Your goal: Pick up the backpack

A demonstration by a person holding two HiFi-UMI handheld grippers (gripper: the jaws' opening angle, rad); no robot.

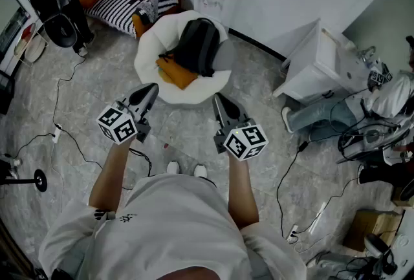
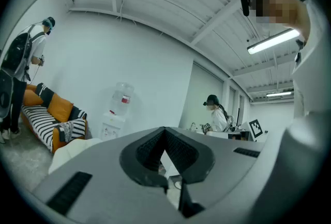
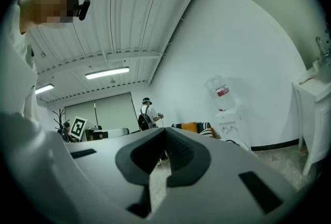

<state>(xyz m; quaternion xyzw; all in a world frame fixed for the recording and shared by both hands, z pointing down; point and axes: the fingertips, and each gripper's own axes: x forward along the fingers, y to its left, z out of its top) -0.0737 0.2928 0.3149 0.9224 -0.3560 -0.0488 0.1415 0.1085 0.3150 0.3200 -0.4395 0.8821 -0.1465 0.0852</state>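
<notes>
black backpack (image 1: 196, 46), kinda slumped, resting on a round white beanbag chair (image 1: 150, 52), orange cushion (image 1: 176, 72) tucked beside it; left gripper (image 1: 146, 95) and right gripper (image 1: 220, 104) both closed, empty, hovering near

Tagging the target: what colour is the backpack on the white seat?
Black; the backpack shows best in the head view.
</notes>
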